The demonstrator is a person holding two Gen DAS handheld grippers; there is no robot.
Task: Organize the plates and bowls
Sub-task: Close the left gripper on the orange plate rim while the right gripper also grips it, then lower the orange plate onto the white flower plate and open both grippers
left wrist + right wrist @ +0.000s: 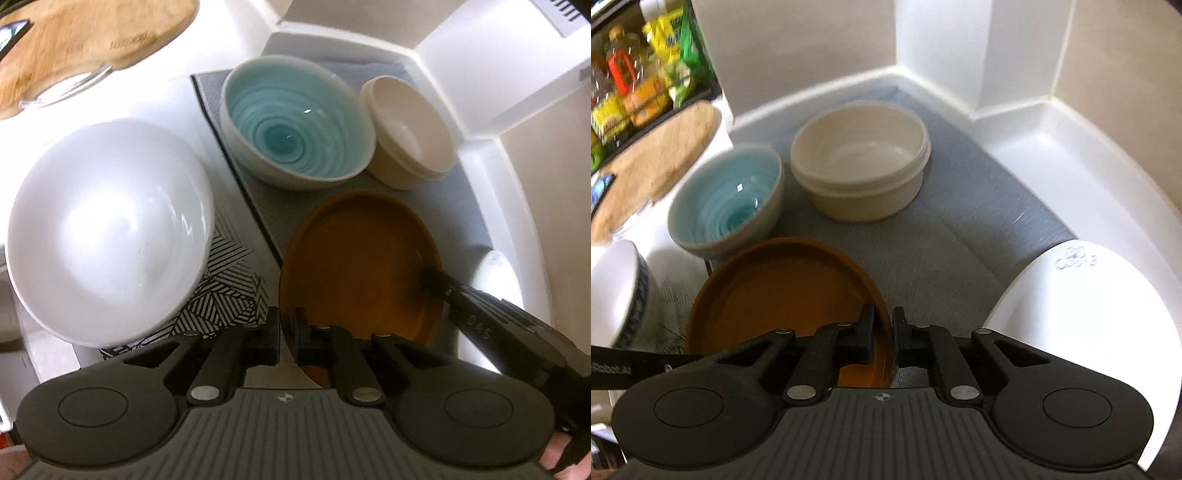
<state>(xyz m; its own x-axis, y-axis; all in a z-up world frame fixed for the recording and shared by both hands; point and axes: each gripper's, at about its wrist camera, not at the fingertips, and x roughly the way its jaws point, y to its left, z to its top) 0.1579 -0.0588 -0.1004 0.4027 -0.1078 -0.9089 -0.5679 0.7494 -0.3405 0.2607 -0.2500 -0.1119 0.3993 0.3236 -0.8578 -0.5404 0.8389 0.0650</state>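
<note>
Currently, both grippers clamp the brown plate [783, 291] by opposite rims.
Left gripper [286, 328] and right gripper [883, 332] are each closed on the rim between their jaws, presumably for a balanced lift; bowls stand beyond the jaws.

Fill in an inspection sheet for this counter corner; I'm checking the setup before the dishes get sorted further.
Surface: white counter in a wall corner, grey mat over it.
Job's things: brown plate gripped at opposite rims; teal bowl and cream bowl side by side on the mat behind it; large white bowl on a striped cloth; white plate upside down at the right.
Clutter: wooden board at the back left.
Grippers: left gripper and right gripper each shut on the brown plate's rim.
Cables: nothing seen.
Surroundings: beige walls, shelf of packaged food.
</note>
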